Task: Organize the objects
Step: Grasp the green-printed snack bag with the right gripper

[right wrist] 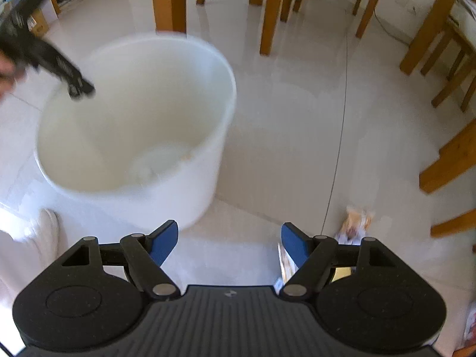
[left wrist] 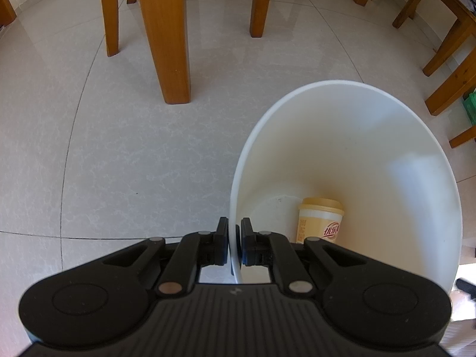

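Observation:
My left gripper (left wrist: 234,238) is shut on the near rim of a white plastic bucket (left wrist: 386,136), one finger outside and one inside the wall. A yellow lidded cup (left wrist: 319,220) with red lettering stands on the bucket's bottom. In the right wrist view the same bucket (right wrist: 208,160) stands on the tiled floor at left, blurred, with the left gripper (right wrist: 80,89) on its far rim. My right gripper (right wrist: 229,238) is open and empty, low over the floor to the right of the bucket. A small orange and white packet (right wrist: 355,223) lies on the floor just ahead of its right finger.
Wooden table and chair legs (left wrist: 166,35) stand on the pale tiled floor (left wrist: 119,163) beyond the bucket; more legs (right wrist: 270,9) show in the right wrist view. A printed package (right wrist: 287,261) lies under the right finger. A thin cable (right wrist: 339,148) runs across the floor.

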Tool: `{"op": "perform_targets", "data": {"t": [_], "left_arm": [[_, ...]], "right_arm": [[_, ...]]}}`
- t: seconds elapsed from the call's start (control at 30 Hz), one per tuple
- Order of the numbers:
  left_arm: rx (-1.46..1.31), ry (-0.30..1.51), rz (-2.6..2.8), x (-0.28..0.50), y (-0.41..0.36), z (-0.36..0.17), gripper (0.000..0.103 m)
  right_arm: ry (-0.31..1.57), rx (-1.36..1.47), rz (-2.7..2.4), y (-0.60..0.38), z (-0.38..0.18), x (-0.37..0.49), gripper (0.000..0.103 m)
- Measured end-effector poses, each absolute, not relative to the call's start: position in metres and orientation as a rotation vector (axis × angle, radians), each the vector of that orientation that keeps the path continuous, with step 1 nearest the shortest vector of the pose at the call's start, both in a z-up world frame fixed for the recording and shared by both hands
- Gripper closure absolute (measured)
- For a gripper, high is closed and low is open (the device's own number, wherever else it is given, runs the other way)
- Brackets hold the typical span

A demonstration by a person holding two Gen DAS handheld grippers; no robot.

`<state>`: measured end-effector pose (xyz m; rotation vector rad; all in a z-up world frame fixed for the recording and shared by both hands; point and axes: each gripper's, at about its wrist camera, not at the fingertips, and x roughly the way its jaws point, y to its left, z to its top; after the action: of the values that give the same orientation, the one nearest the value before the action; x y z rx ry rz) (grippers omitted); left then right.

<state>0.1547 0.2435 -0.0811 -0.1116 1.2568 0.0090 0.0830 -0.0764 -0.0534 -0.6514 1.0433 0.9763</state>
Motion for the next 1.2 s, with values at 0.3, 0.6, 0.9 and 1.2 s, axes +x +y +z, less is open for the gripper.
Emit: {"op": "perform_targets", "data": {"t": [0.3,0.6,0.9,1.2], "left_arm": [[-0.129,1.259,0.01,0.157,0.247,-0.081,0.097],[-0.11,1.251,0.009,0.155,0.245,-0.083,0.097],[-0.107,1.249,0.011,0.15,0.242,-0.084,0.097],[-0.108,1.248,0.008,0.147,0.24,-0.083,0.097]], "right_arm": [[1.137,-0.832,0.934,-0.113,-0.167,0.062,0.023],[1.101,-1.072,0.968,-0.123,-0.244,0.036,0.024],[1.115,-1.126,0.986,-0.119,-0.272,0.035,0.031],[1.145,-1.166,0.967,-0.127,-0.277,0.04,0.061]]}}
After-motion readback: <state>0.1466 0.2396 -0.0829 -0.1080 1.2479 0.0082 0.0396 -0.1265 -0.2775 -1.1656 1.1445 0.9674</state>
